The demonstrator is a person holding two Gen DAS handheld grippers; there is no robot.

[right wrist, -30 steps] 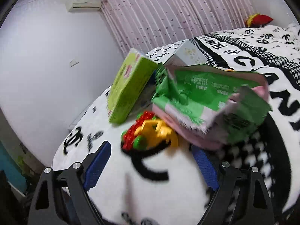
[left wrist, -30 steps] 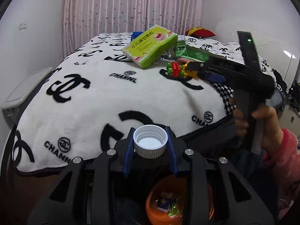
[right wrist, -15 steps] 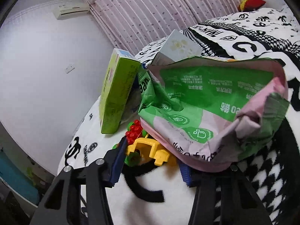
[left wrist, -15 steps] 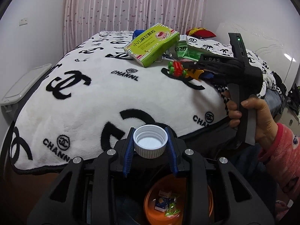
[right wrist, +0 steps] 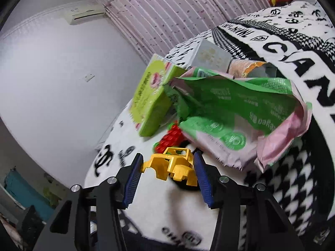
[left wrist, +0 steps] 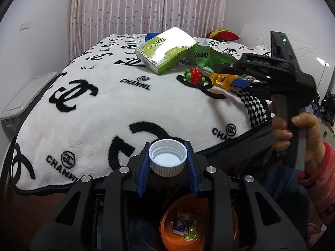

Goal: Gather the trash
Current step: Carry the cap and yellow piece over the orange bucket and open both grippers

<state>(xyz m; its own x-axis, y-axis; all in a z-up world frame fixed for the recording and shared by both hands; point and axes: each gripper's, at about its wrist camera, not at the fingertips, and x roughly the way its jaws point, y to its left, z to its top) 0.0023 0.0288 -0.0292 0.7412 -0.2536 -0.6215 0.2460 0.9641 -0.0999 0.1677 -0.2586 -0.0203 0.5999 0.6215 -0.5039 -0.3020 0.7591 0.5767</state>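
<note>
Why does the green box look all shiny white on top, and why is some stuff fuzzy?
In the left wrist view, room light glares off the green box, washing out its print, while the white cap looks sharp. In the right wrist view, the green wrapper and red toy blocks are smeared by motion blur; the yellow toy looks sharper.

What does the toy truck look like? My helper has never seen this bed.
On the logo blanket, look right of the green box, beside the green-and-pink wrapper. The toy truck lies between the right gripper fingers: a yellow cab with red bricks.
</note>
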